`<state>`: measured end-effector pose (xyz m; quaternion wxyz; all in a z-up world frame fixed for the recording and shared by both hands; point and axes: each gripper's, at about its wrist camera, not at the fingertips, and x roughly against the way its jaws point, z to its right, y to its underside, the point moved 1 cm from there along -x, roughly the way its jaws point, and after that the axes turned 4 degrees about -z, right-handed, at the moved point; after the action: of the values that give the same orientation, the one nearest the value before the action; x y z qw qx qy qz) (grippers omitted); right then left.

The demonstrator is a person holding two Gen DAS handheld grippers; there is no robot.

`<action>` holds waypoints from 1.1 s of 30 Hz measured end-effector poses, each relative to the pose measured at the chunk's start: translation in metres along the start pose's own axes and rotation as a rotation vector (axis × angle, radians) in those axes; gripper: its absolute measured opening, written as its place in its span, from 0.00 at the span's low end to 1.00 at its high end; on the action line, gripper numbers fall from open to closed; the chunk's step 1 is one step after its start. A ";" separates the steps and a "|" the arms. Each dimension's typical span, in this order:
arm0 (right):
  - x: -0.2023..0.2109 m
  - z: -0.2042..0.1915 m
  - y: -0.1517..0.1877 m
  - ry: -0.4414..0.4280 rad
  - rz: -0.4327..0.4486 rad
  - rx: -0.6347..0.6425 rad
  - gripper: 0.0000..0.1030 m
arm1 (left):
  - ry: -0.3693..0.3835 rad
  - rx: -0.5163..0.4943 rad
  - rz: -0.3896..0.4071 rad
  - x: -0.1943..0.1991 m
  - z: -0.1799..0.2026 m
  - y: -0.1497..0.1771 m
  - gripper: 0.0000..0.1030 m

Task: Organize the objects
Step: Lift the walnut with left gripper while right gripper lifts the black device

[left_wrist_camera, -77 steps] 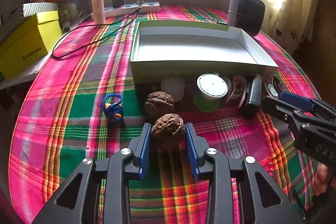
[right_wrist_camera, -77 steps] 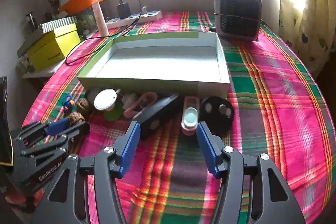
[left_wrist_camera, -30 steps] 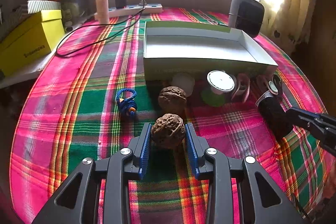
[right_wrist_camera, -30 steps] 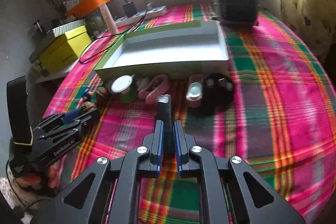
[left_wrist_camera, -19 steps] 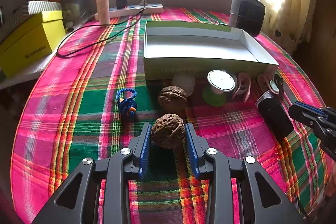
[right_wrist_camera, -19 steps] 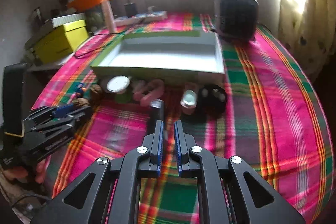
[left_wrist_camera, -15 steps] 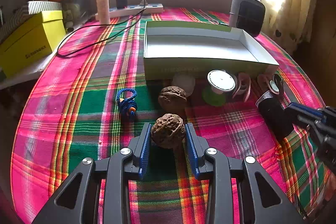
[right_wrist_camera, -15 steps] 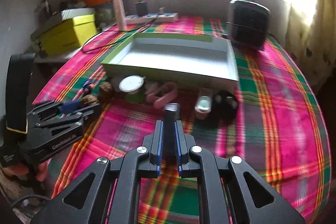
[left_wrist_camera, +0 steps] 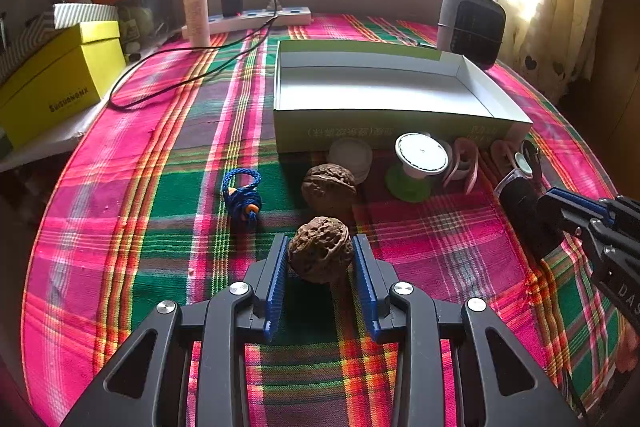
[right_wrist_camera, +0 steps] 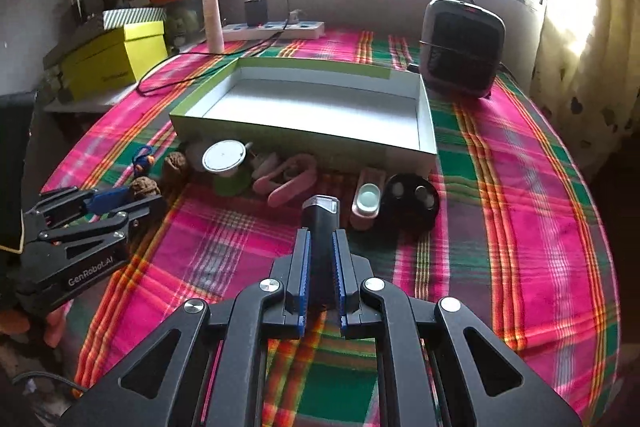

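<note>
My left gripper point(left_wrist_camera: 321, 259) is shut on a brown walnut point(left_wrist_camera: 319, 249) and holds it just above the plaid cloth. A second walnut point(left_wrist_camera: 329, 182) lies ahead of it. My right gripper point(right_wrist_camera: 320, 259) is shut on a black oblong device point(right_wrist_camera: 320, 219), lifted off the cloth. The empty white box with green sides point(right_wrist_camera: 312, 103) stands behind a row of small items: a white-lidded green cup point(right_wrist_camera: 225, 163), pink clips point(right_wrist_camera: 288, 177), a pink holder point(right_wrist_camera: 366, 201) and a black round case point(right_wrist_camera: 410, 199). The right gripper also shows in the left wrist view point(left_wrist_camera: 560, 207).
A blue cord knot point(left_wrist_camera: 241, 193) lies left of the walnuts. A heater point(right_wrist_camera: 462, 47) stands behind the box on the right. A power strip with charger and cable point(left_wrist_camera: 256, 17), a tube point(left_wrist_camera: 196, 5) and a yellow box point(left_wrist_camera: 52, 83) are at the back left.
My right gripper closed on the black device and lifted it from the row. My left gripper stayed shut on the walnut and drew back a little from the box.
</note>
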<state>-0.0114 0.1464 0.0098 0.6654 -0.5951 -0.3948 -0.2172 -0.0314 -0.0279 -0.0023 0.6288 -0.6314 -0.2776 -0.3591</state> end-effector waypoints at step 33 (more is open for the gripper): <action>-0.016 0.009 0.004 -0.026 -0.038 -0.061 0.49 | 0.010 -0.009 -0.005 0.000 -0.003 0.001 0.36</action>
<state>-0.0202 0.1527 -0.0057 0.6374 -0.6103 -0.4079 -0.2342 -0.0314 -0.0313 -0.0032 0.6263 -0.6317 -0.2746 -0.3652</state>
